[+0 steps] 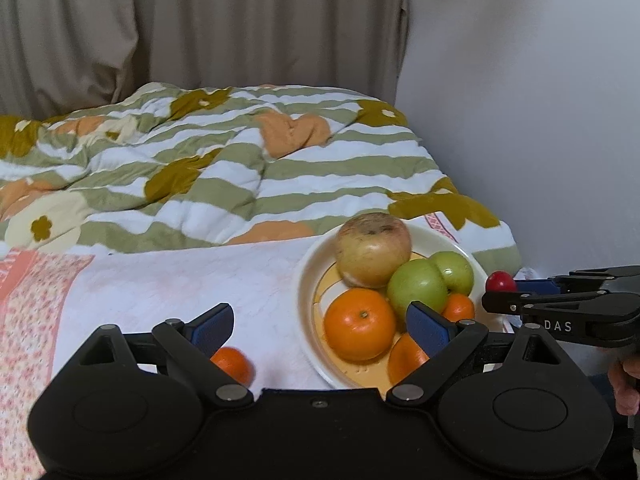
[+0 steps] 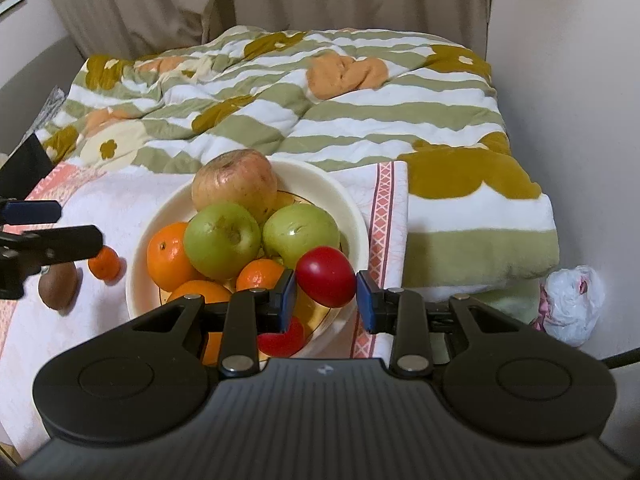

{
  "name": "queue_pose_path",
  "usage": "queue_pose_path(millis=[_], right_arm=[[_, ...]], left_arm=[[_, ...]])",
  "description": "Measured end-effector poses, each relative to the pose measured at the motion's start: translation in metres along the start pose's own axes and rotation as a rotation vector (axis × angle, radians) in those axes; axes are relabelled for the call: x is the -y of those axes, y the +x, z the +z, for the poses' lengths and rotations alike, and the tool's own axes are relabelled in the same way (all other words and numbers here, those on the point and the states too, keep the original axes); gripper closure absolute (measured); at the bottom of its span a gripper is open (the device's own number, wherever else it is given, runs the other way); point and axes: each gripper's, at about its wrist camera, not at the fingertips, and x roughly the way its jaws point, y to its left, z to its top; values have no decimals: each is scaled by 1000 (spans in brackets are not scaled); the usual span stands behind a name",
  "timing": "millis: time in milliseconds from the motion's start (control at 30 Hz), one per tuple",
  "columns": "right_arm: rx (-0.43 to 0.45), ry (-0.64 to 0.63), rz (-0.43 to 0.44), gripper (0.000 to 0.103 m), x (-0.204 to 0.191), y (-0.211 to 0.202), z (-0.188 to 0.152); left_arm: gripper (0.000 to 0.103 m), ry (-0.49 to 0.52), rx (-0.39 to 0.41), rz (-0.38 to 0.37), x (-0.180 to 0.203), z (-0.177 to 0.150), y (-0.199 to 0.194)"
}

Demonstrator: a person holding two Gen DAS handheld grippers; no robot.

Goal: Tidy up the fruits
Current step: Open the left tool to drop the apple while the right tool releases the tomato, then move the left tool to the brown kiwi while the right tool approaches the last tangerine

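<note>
A cream bowl (image 2: pixel 352 208) on a white cloth holds a large yellow-red apple (image 2: pixel 234 184), two green apples (image 2: pixel 222 238), several oranges (image 2: pixel 166 256) and a red fruit (image 2: pixel 286 338) low at the front. My right gripper (image 2: pixel 326 294) is shut on a red tomato (image 2: pixel 326 276), held just above the bowl's near right rim. In the left wrist view the bowl (image 1: pixel 308 276) sits right of centre and the tomato (image 1: pixel 500 281) shows at its right. My left gripper (image 1: pixel 320 324) is open and empty, above the bowl's left edge. A small mandarin (image 1: pixel 234 364) lies under its left finger.
A brown kiwi (image 2: pixel 58 284) and the small mandarin (image 2: pixel 105 264) lie on the cloth left of the bowl. A striped floral quilt (image 2: pixel 280 112) is bunched behind. A wall stands to the right, with a white plastic bag (image 2: pixel 574 304) at its foot.
</note>
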Motion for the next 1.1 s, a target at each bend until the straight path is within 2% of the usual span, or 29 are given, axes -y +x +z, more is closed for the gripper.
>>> queue_pose_path(millis=[100, 167, 233, 300, 367, 800, 967, 1100], right_arm=[[0, -10, 2, 54, -2, 2, -2], [16, -20, 0, 46, -3, 0, -4], [16, -19, -5, 15, -3, -2, -4], [45, -19, -30, 0, -5, -10, -7], [77, -28, -31, 0, -7, -20, -8], [130, -69, -29, 0, -27, -72, -18], [149, -95, -12, 0, -43, -96, -22], [169, -111, 0, 0, -60, -113, -24]], left_arm=[[7, -12, -1, 12, -4, -4, -4], [7, -20, 1, 18, -7, -8, -8], [7, -27, 1, 25, -9, -11, -12], [7, -38, 3, 28, -11, -15, -17], [7, -47, 7, 34, -13, -18, -23], [6, -81, 91, 81, -10, -40, -83], [2, -106, 119, 136, -14, -53, -113], [0, -114, 127, 208, -23, -63, -134]])
